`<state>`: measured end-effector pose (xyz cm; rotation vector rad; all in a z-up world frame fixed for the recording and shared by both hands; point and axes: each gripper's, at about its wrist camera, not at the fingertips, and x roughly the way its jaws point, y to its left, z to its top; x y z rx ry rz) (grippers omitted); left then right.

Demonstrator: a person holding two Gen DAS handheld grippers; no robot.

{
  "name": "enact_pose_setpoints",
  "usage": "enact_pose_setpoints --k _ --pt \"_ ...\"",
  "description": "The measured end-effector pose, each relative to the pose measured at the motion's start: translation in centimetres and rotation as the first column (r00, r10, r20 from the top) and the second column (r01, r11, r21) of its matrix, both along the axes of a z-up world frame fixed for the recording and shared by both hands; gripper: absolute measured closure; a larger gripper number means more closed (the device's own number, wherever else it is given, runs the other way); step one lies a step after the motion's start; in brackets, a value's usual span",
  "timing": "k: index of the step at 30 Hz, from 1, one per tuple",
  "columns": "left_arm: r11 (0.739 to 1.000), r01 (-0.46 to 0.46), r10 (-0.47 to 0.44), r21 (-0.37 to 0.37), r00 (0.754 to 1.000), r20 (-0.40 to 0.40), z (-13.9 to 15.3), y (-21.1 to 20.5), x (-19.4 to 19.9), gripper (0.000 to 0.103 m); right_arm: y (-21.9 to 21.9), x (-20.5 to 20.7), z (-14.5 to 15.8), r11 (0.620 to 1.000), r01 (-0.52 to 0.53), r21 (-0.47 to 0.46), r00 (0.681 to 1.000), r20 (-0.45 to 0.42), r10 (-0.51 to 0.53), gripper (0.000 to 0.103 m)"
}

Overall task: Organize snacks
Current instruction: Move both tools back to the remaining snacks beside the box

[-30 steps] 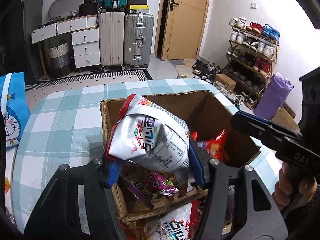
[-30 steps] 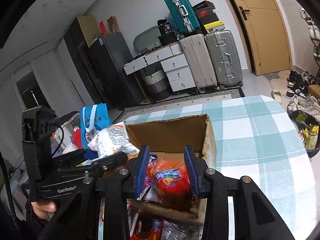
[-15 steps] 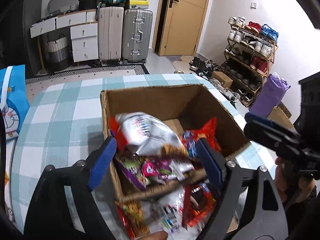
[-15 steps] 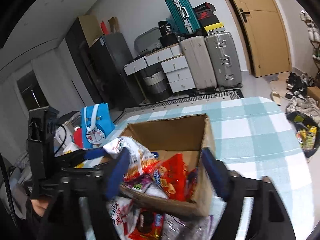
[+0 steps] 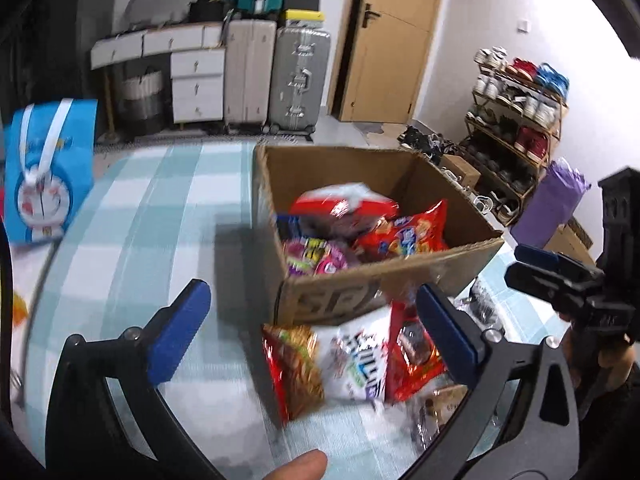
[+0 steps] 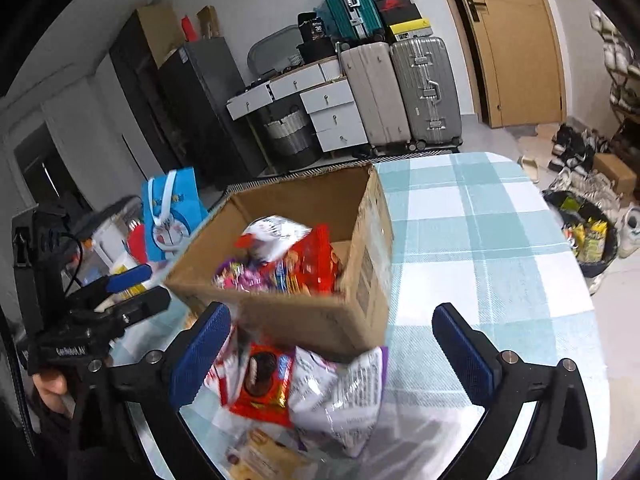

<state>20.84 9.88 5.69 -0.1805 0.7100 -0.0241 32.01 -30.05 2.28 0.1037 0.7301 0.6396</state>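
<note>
An open cardboard box [image 5: 384, 292] [image 6: 372, 240] stands on the checked table and holds several snack bags: a white and red bag [image 5: 344, 204] [image 6: 276, 236], a red bag [image 5: 404, 232] [image 6: 316, 264] and a purple bag [image 5: 316, 260]. More snack packs lie on the table in front of the box: a red-gold bag [image 5: 296, 368], a white bag [image 5: 360, 360] [image 6: 340, 392] and a red cookie pack [image 5: 416, 356] [image 6: 264, 380]. My left gripper [image 5: 312, 328] is open and empty above them. My right gripper [image 6: 332, 356] is open and empty above the same pile.
The table has a teal and white checked cloth [image 5: 136, 216] [image 6: 480, 248]. A blue cartoon gift bag [image 5: 44, 172] [image 6: 172, 212] stands at the left. Suitcases [image 5: 276, 76], drawers, a door and a shoe rack [image 5: 516, 120] stand behind. A bin [image 6: 588, 240] stands off the table's right.
Both grippers have opened and let go of their snack bags, which now lie in the box. Both have pulled back toward the loose packs in front of the box.
</note>
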Motion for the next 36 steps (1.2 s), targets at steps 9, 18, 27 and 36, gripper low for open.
enact_pose_setpoints --k 9,18,27,36 --pt "1.000 0.004 -0.004 0.015 0.998 -0.060 -2.5 0.1 -1.4 0.000 0.5 -2.2 -2.5 0.997 -0.026 -0.078 0.999 -0.037 0.024 0.001" --pt "1.000 0.015 -0.015 0.001 0.995 -0.099 -3.9 -0.9 -1.1 0.000 1.4 -1.8 -4.1 0.988 -0.044 -0.151 0.996 -0.079 0.032 0.001" --pt "0.999 0.042 -0.040 0.008 0.991 -0.131 -5.0 -1.9 -0.6 0.000 2.1 -1.6 -4.8 0.984 -0.061 -0.170 0.994 -0.097 0.045 0.001" --pt "0.999 0.050 -0.051 -0.012 0.988 -0.147 -5.7 -1.7 0.0 0.000 2.4 -1.6 -5.4 0.980 -0.089 -0.177 0.989 -0.135 0.065 0.001"
